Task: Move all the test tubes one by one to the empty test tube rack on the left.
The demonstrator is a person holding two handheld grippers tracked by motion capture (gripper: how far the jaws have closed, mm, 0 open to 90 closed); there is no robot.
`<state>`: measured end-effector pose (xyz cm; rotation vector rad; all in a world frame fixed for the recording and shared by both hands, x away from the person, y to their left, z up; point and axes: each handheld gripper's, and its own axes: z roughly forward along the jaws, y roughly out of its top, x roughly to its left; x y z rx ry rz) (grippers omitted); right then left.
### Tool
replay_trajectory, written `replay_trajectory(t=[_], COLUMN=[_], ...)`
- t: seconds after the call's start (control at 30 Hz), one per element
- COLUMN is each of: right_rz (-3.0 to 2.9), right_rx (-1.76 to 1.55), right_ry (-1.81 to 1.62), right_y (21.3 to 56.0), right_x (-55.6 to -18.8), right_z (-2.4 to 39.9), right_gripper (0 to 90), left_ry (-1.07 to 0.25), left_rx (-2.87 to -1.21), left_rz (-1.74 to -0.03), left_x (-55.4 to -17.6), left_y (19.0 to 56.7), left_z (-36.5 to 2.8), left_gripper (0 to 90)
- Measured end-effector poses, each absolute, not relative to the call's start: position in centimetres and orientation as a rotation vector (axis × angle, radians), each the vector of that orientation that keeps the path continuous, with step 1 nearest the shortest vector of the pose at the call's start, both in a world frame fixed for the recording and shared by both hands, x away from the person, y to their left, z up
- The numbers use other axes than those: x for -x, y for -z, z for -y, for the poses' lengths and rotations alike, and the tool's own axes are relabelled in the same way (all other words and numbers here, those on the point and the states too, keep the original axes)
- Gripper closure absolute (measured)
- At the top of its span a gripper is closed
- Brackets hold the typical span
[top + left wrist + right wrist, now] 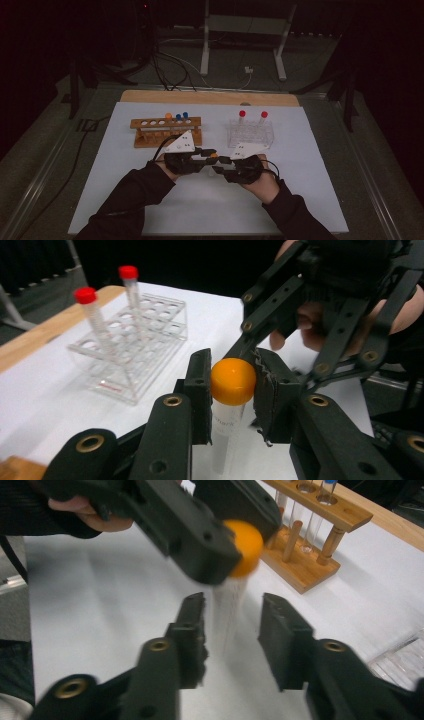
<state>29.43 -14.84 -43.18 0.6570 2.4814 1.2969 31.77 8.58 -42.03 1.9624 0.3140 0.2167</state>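
Note:
A clear tube (226,432) with an orange cap (233,381) hangs upright over the white mat, between my two hands. My left gripper (233,390) is shut on the cap, one pad pressing on each side. In the right gripper view the tube's body (227,607) stands between the jaws of my right gripper (232,610), which is open with a gap on both sides. From above, the left gripper (207,156) and right gripper (218,165) meet nose to nose at the mat's middle, with the orange cap (213,155) between them.
A wooden rack (166,131) with an orange-capped and two blue-capped tubes stands at the back left. A clear plastic rack (251,134) holding two red-capped tubes (86,296) stands at the back right. The white mat (210,205) lies on a wooden table.

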Motion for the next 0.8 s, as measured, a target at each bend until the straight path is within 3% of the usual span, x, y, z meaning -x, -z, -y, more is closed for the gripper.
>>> replay_trajectory(t=[0.63, 0.8], right_rz=[-2.43, -2.431], right_rx=[-0.705, -0.702], right_ry=[-1.421, -1.437], right_y=[42.3, 42.3], right_x=[-29.4, -29.5], right_z=[15.7, 16.0], right_gripper=[3.7, 0.0], left_ry=[-0.409, -0.467], left_rx=[-1.91, -1.884], left_rz=[-0.493, -0.552], left_x=[-33.5, -34.4], left_y=[38.6, 37.9], left_z=[-16.0, -18.1], left_gripper=[71.8, 71.8])
